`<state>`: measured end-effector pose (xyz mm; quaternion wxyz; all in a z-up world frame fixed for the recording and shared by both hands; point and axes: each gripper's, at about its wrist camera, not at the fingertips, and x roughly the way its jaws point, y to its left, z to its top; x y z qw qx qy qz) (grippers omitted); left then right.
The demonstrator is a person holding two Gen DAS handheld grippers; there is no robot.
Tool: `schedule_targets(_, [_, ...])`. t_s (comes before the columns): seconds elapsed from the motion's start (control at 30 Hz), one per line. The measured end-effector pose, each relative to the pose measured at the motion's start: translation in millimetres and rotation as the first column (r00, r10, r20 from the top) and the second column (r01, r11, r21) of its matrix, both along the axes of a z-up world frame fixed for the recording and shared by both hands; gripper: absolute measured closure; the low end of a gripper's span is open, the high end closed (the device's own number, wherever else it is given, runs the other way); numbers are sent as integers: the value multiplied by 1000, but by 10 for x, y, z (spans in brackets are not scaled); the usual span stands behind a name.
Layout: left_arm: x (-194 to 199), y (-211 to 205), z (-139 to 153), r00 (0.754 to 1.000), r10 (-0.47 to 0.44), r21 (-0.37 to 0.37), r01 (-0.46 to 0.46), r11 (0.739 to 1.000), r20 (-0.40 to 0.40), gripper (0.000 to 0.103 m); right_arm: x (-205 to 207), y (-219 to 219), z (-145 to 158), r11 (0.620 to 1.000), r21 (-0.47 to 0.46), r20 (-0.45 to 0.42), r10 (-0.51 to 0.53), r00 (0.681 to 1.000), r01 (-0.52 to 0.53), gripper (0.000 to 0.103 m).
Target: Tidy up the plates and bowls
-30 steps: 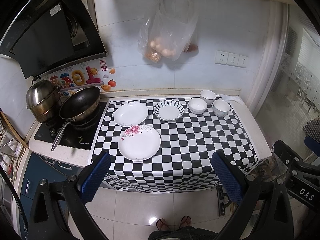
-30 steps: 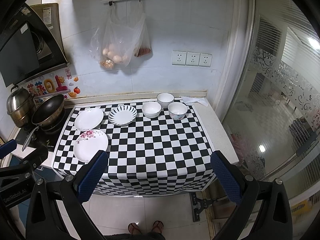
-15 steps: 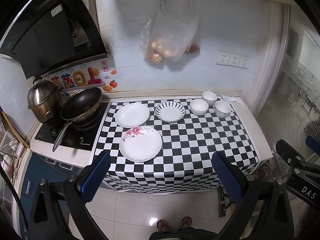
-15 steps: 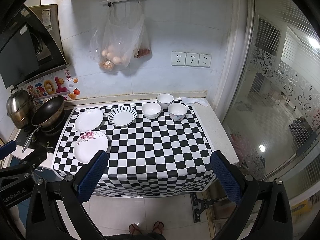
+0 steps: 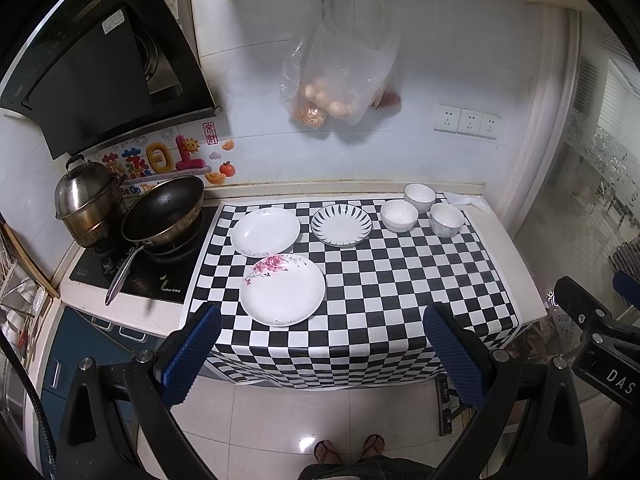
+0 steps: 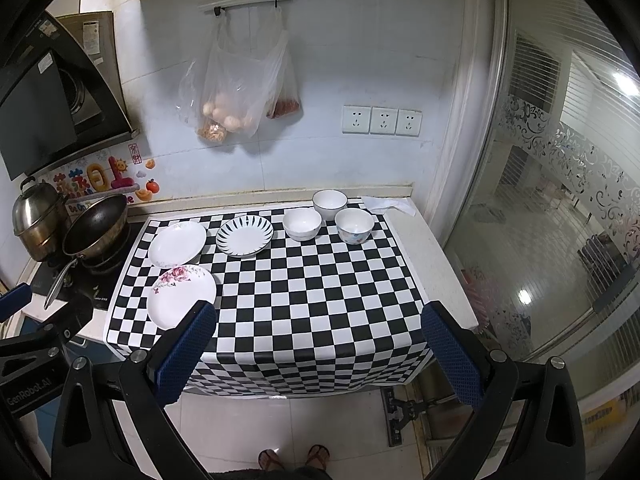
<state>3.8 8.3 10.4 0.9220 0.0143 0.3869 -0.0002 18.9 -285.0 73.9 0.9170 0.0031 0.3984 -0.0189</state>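
Both claws spread wide and empty, left gripper (image 5: 320,354) and right gripper (image 6: 318,352) held off the counter edge; three plates sit left, floral plate (image 5: 283,289) nearest, three bowls (image 6: 302,223) back right — glazed rims likely slip or chip when pinched.

Dim, sharp fisheye views; glare on floor tiles (image 5: 307,445).

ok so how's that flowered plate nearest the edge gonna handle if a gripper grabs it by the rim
The flowered plate looks like glazed ceramic, so probably stiff but slippery and breakable. It is wide and shallow, lying flat on the checkered cloth, so the rim likely gives little to grip. Held at one edge, it would probably sag or tilt.
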Motion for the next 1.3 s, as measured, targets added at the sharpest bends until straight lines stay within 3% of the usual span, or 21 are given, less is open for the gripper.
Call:
schedule_targets(0.77, [15,-12,-3,1000,2,0,-2,1000,2,0,40,58,26,1000,3,21,-12,1000,12,0])
schedule_targets(1.0, [179,86,-11,1000,11,-9,-11,1000,7,0,62,148,-13,1000,12,25,-15,1000,15,0])
schedule_targets(1.13, [348,365,-162,998,59,-26,-59,998,2,0,199,233,-182,996,88,12,17,1000,-18,0])
schedule_targets(1.2, [476,588,-319,995,94,-34,-94,995,-23,0,328,315,-387,987,147,-7,63,998,-61,0])
schedule_targets(1.3, [680,922,-614,984,172,-29,-174,984,-56,0,606,505,-895,970,218,-115,135,984,-108,0])
